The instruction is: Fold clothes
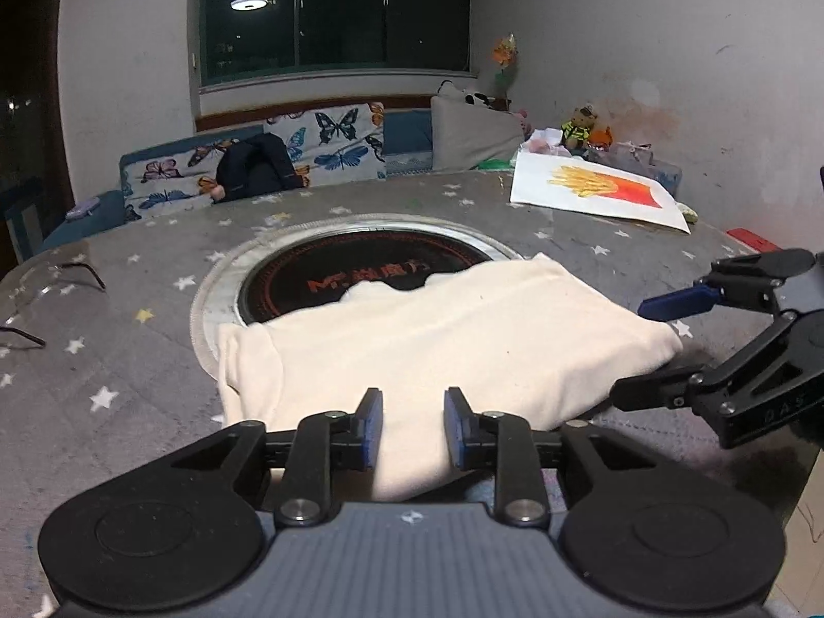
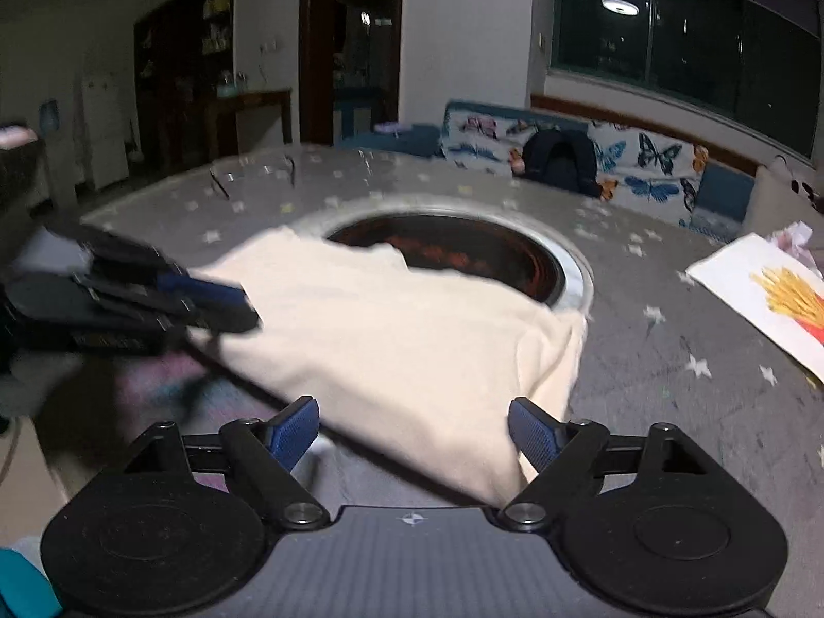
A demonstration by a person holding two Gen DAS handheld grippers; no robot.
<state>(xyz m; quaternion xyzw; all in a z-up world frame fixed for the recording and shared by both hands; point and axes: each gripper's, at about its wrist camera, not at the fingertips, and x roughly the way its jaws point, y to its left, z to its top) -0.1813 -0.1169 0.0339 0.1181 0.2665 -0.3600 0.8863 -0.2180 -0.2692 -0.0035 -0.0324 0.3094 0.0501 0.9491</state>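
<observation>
A cream garment (image 1: 438, 345), folded into a rough rectangle, lies on the grey star-print tablecloth (image 1: 129, 350) and partly covers a round black cooktop (image 1: 360, 268). My left gripper (image 1: 413, 427) is open, its blue pads either side of the garment's near edge. My right gripper (image 2: 412, 435) is open wide at the garment's (image 2: 401, 340) corner. It also shows in the left wrist view (image 1: 644, 350), open at the garment's right end. The left gripper appears blurred in the right wrist view (image 2: 226, 304) at the garment's left end.
A white sheet with a fries picture (image 1: 602, 190) lies at the table's far right. Glasses (image 1: 56, 283) lie at the far left. A butterfly-print sofa (image 1: 268, 159) with a dark backpack (image 1: 260, 167) stands behind the table. The table edge is near on the right.
</observation>
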